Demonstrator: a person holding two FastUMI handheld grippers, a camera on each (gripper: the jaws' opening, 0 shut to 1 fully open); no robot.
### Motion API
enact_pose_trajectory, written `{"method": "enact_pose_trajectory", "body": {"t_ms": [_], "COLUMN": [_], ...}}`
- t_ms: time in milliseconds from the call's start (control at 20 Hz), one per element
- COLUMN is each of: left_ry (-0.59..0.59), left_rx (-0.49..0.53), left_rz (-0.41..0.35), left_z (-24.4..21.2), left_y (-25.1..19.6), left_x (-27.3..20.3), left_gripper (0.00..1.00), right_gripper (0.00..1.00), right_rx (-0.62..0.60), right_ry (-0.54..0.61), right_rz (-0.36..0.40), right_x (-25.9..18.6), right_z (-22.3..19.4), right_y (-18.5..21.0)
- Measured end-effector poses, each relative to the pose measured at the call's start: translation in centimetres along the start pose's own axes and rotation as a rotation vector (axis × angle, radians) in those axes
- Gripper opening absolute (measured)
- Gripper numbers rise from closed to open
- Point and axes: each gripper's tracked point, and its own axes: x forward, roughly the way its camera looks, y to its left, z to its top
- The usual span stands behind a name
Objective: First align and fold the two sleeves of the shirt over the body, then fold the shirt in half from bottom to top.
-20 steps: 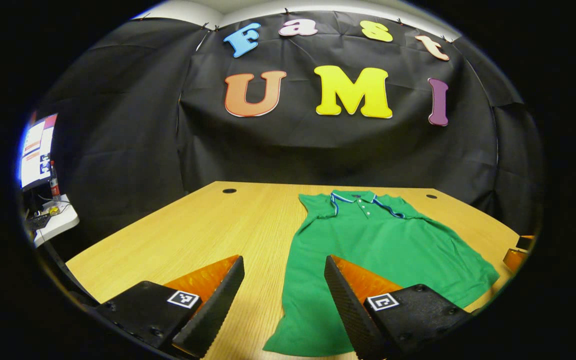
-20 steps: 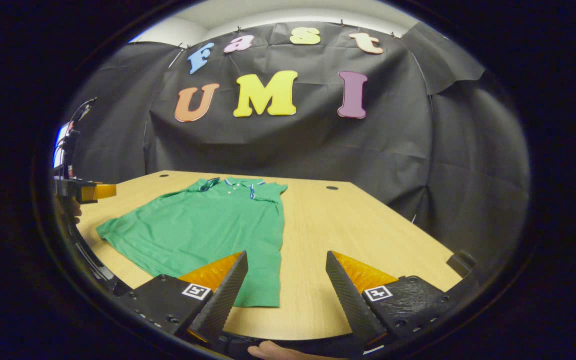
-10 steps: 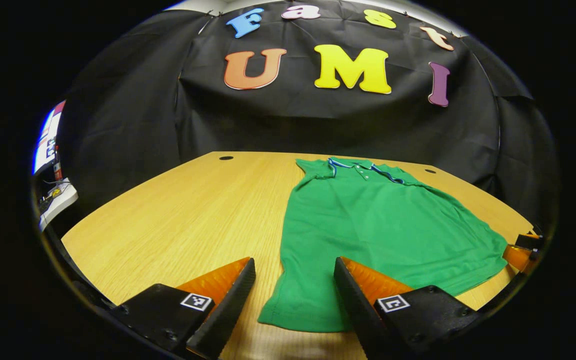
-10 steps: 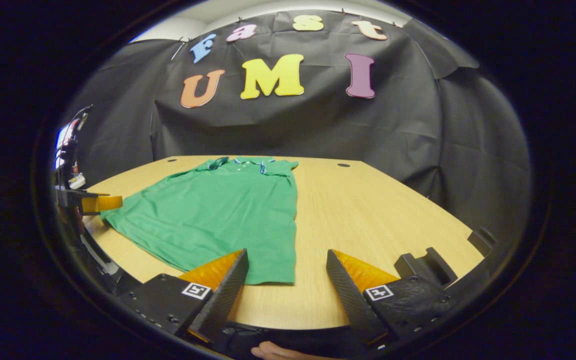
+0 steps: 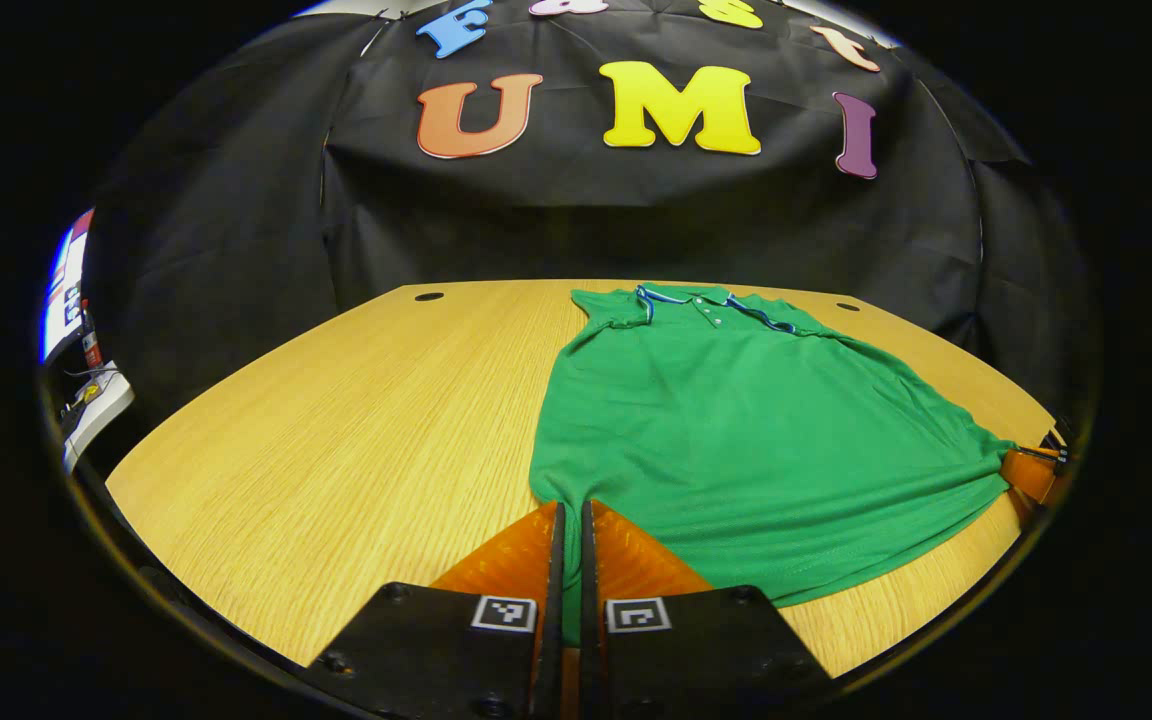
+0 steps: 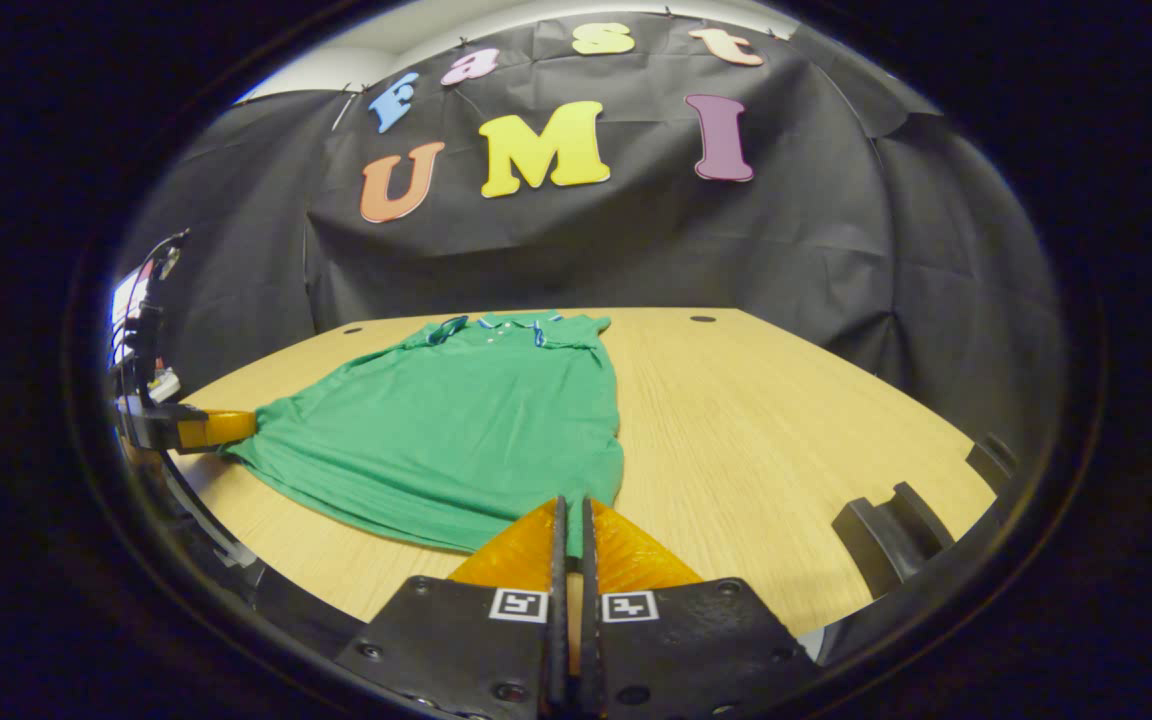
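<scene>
At 6 o'clock, the left gripper [image 5: 568,512] is pinching the shirt [image 5: 746,420] hem tight; the right gripper [image 6: 571,505] is pinching the other hem corner, on the table [image 5: 356,420]

A light wooden table [image 5: 356,400] with visible grain takes up the lower half of both views. Two dark round holes [image 5: 429,296] sit near its far corners, the other one [image 5: 847,307] to the right. Black cloth [image 5: 236,230] hangs behind as the wall. At the far left edge a lit screen [image 5: 58,300] stands above a white shelf [image 5: 96,412] holding small items. A black bracket [image 6: 891,530] sits at the table's near right corner in the right gripper view.
</scene>
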Motion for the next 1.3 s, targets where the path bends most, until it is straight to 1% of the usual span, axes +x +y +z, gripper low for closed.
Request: {"method": "enact_pose_trajectory", "body": {"t_ms": [50,100,300,450,600,950,1000,1100,1150,1200,1250,1300], "left_ry": [0.002,0.006,-0.021,-0.053,-0.079,-0.119,-0.129,-0.140,-0.153,-0.166,-0.168,-0.177], "left_rx": [-0.002,-0.010,-0.019,-0.021,-0.009,-0.036,-0.037,-0.010,-0.004,-0.003,-0.004,0.000], "left_rz": [-0.005,-0.016,-0.017,-0.016,-0.016,-0.011,-0.013,-0.019,-0.019,-0.028,-0.034,-0.034], "left_z": [0.1,0.3,1.8,4.1,6.7,13.2,14.3,16.6,17.9,19.2,20.1,21.3], "left_y": [-0.3,-0.6,-0.7,-0.7,-0.9,0.0,0.0,0.4,0.6,0.5,0.5,0.6], "left_x": [0.2,0.2,-0.2,-0.4,0.3,4.1,4.8,6.4,7.3,8.2,9.1,10.2], "left_gripper": [0.09,0.09,0.08,0.07,0.08,0.08,0.08,0.08,0.08,0.08,0.08,0.07], "right_gripper": [0.05,0.01,0.00,0.00,0.00,0.00,0.02,0.00,0.00,0.02,0.00,0.02], "right_rx": [-0.036,-0.054,-0.036,-0.049,-0.063,-0.104,-0.115,-0.132,-0.141,-0.153,-0.163,-0.171], "right_ry": [-0.002,-0.005,-0.009,-0.051,-0.094,-0.187,-0.193,-0.198,-0.204,-0.217,-0.231,-0.244], "right_rz": [0.000,0.003,0.035,0.049,0.052,0.060,0.060,0.081,0.080,0.079,0.072,0.068], "right_x": [-0.1,0.0,-0.2,-0.1,0.9,5.7,6.5,8.3,9.4,10.4,11.5,12.9], "right_z": [0.2,0.2,1.6,4.3,7.4,16.3,17.3,19.4,20.7,22.1,23.5,24.8], "right_y": [0.2,0.2,0.4,0.3,0.4,1.1,1.2,2.0,2.0,2.0,1.9,2.0]}}
